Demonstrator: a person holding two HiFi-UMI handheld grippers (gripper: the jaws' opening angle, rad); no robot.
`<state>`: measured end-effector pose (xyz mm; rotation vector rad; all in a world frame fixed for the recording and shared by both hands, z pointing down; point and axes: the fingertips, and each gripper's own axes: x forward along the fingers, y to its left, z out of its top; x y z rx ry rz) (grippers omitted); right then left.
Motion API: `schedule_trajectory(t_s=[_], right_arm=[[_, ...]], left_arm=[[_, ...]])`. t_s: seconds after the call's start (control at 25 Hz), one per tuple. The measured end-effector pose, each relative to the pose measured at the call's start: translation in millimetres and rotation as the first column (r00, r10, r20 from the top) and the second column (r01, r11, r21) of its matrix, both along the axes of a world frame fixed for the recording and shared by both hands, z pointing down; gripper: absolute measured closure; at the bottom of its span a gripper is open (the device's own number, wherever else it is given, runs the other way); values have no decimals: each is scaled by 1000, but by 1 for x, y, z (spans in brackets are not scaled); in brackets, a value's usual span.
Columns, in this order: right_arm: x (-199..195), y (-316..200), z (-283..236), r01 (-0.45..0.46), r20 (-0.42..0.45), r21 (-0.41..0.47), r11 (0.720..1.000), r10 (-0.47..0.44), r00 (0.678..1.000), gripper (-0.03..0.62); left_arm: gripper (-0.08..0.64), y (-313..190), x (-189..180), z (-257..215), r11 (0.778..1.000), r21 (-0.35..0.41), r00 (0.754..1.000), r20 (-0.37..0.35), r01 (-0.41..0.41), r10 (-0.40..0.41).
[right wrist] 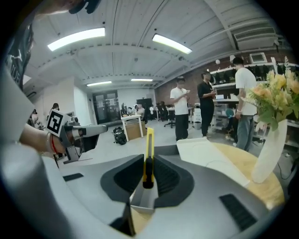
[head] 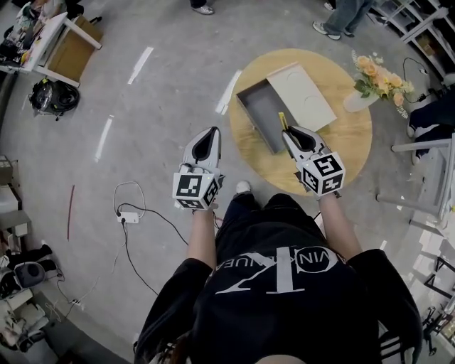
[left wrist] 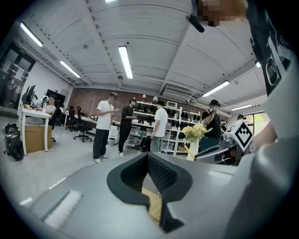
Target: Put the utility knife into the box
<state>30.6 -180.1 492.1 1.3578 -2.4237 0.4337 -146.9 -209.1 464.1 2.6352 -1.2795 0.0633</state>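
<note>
A round wooden table [head: 348,146] carries an open grey box [head: 261,112] with its pale lid [head: 311,94] lying beside it. My right gripper [head: 288,133] is shut on a yellow utility knife [head: 281,121] and hovers over the box's near end. In the right gripper view the knife [right wrist: 149,149] stands upright between the jaws, above a grey box corner [right wrist: 141,200], with the lid [right wrist: 210,156] to the right. My left gripper [head: 210,136] hangs over the floor left of the table. Its jaws are shut and hold nothing [left wrist: 148,158].
A vase of flowers [head: 375,79] stands at the table's far right edge. On the floor at the left lie a power strip with cables [head: 128,217] and a backpack [head: 52,97] by a desk. People stand beyond the table [head: 347,15]. Metal racks stand at the right.
</note>
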Motion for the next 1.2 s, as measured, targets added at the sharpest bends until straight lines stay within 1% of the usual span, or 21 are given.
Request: schedule_trajectory(t_s=[0.2,0.32,0.4,0.56,0.92,1.08,1.2], right_arm=[[2,-13,13,-5,-20,-65,998,4,1000,517],[2,-24,26,1,-57,-115,993,-7,998,517],[0,-32,36,2,-90,-165,986,-17,996,517],[-6,-48,53,10,-129,-258,966,-45,991,517],[-15,-74,88,-6,-137,-422,906,-58,989,517],[-18,-84,102,-14,-155,-480,877,-69,986,517],[-22,-90,110,-13,-168,-502,865,-83,982,517]], left_arm=[[554,-12,15,12,998,-31,999,18,-47,48],[554,-24,17,18,998,-43,999,30,-42,44],[554,-31,19,21,998,-52,999,38,-37,39],[554,-41,24,27,998,-58,998,53,-24,27],[554,-63,37,43,996,-84,997,72,-36,42],[554,-71,41,48,995,-91,996,81,-41,49],[554,-77,42,50,995,-94,995,85,-40,48]])
